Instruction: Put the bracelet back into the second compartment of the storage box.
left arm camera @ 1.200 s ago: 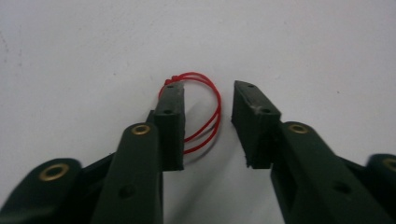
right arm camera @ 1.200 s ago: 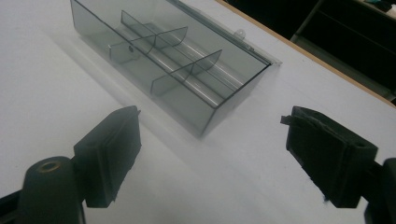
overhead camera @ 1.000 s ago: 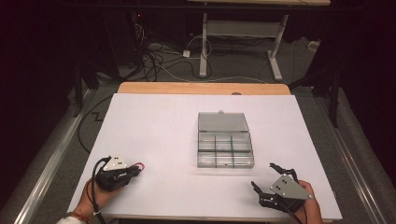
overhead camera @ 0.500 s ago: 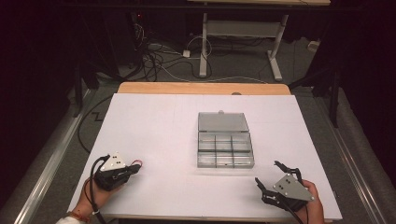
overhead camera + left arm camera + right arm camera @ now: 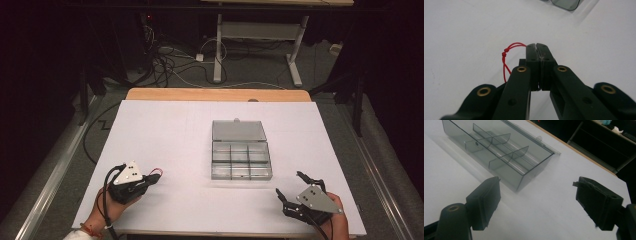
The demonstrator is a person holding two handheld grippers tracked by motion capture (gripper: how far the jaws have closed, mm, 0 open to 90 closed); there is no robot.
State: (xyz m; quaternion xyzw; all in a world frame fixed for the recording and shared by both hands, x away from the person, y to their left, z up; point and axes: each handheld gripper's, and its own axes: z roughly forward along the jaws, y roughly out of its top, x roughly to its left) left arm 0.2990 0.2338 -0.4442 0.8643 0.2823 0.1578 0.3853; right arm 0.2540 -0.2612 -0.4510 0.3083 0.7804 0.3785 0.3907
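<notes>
left gripper (image 5: 536, 47) clamped on thin red knotted string (image 5: 505, 56), ready to carry | right gripper (image 5: 537, 200) spread, facing open clear plastic compartment box (image 5: 499, 147)

1. Right gripper (image 5: 537, 202) has its two black jaws spread wide, nothing between them but bare white table (image 5: 549, 220).
2. Clear grey plastic compartment box (image 5: 499, 152) sits up-left, lid flipped open, dividers visible inside.
3. Box corner is just beyond the left-hand jaw, not touching.
</notes>
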